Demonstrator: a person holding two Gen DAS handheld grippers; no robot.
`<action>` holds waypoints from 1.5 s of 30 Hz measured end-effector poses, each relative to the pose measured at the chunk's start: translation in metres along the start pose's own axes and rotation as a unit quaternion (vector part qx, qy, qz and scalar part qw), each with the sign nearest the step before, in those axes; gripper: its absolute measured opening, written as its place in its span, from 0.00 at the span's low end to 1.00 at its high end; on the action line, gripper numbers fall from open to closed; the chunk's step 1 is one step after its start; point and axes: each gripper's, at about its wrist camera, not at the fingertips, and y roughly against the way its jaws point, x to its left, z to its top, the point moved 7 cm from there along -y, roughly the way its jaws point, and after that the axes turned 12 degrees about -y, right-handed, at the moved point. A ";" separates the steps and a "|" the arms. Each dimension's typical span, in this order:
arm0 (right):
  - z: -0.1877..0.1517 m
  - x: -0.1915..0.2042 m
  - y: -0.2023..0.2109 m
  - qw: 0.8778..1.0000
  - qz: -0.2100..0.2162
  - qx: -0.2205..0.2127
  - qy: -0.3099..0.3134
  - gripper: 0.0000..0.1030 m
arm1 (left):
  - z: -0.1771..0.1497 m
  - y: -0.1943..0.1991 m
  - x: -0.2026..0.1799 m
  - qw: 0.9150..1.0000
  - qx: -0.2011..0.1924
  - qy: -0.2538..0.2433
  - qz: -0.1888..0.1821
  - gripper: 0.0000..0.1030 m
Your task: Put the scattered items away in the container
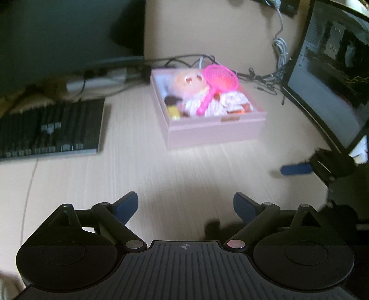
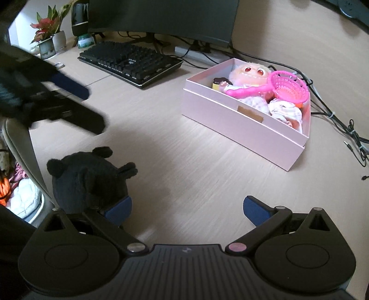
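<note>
Both grippers stood with their blue-padded jaws wide apart and nothing between them. From the left gripper [image 1: 185, 206], the pink box [image 1: 214, 132] sat ahead on the pale wooden desk [image 1: 184, 170], well apart from the fingertips and a little to the right of centre, with bare desk between. From the right gripper [image 2: 186, 211], the same box lay ahead and to the right, also well apart. One black plush [image 2: 88, 182], with small round ears, sat on the desk just beside the right gripper's left finger [image 2: 118, 211], outside the jaws; whether it touched that finger could not be told. It was the only loose toy on the desk in either view. The box held one peach-furred doll with red eyes [image 2: 250, 73], one pink net scoop [image 2: 288, 88] lying across it, a bundle of pale patterned cloth [image 2: 286, 110], and one small dark-topped yellow piece [image 2: 218, 84] in the corner; other bits under these were too blurred to count. One black keyboard [image 2: 131, 61] lay to the left of the box, one dark monitor [image 2: 161, 18] stood behind it, and two potted plants [image 2: 47, 34] stood at the far left corner. Cables [image 2: 341, 124] trailed past the box's right side. In the right wrist view the left gripper appeared as a blurred dark shape at the left edge, one blue pad showing.
</note>
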 end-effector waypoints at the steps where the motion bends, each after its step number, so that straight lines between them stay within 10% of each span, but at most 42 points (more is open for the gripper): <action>1: 0.000 0.000 0.000 1.000 -0.003 0.000 0.000 1.00 | -0.005 0.002 -0.002 1.000 0.003 0.002 -0.015 0.92; 8: 0.000 -0.005 0.003 1.000 -0.024 -0.010 -0.009 1.00 | -0.026 -0.012 -0.033 0.995 0.034 -0.036 -0.087 0.92; 19: -0.002 -0.034 0.029 0.994 -0.094 -0.034 -0.036 1.00 | -0.013 -0.055 -0.057 0.995 0.034 -0.045 -0.080 0.78; 35: 0.002 0.038 0.008 0.998 0.068 0.001 0.007 1.00 | 0.008 -0.073 -0.050 0.996 0.034 -0.024 -0.076 0.78; 45: 0.009 0.053 -0.018 0.999 0.052 0.001 -0.001 0.90 | 0.006 -0.020 0.027 0.999 -0.020 0.047 0.005 0.91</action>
